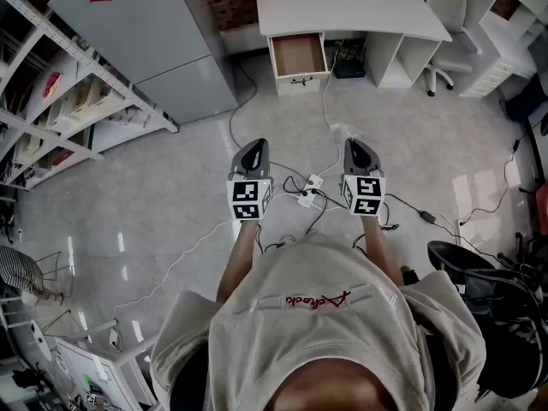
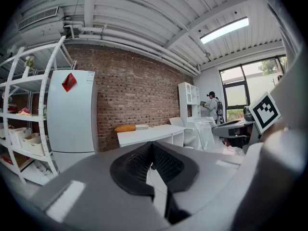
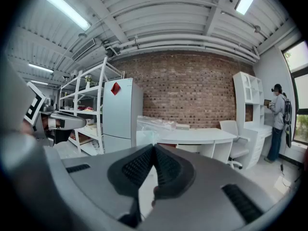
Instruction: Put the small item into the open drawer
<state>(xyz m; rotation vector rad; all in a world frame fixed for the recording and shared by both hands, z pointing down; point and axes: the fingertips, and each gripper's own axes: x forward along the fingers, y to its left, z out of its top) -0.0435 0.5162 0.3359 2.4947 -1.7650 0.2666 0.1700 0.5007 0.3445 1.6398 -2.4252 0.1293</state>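
Observation:
The open drawer [image 1: 299, 55] sticks out of the left side of a white desk [image 1: 342, 11] across the floor ahead, and its wooden inside shows. My right gripper [image 1: 355, 143] is shut on a small clear plastic bag [image 3: 153, 125], which stands up from the jaw tips and shows faintly in the head view [image 1: 341, 130]. My left gripper [image 1: 254, 144] is shut with nothing in it, level with the right one at waist height. Both point toward the desk [image 3: 204, 136], well short of it. The bag hides the drawer in the right gripper view.
A white fridge [image 1: 145, 32] stands left of the desk and metal shelving [image 1: 60, 101] runs along the left wall. Cables and a power strip [image 1: 310, 191] lie on the floor underfoot. A white chair [image 1: 445, 20] sits right of the desk. A person [image 3: 278, 121] stands far right.

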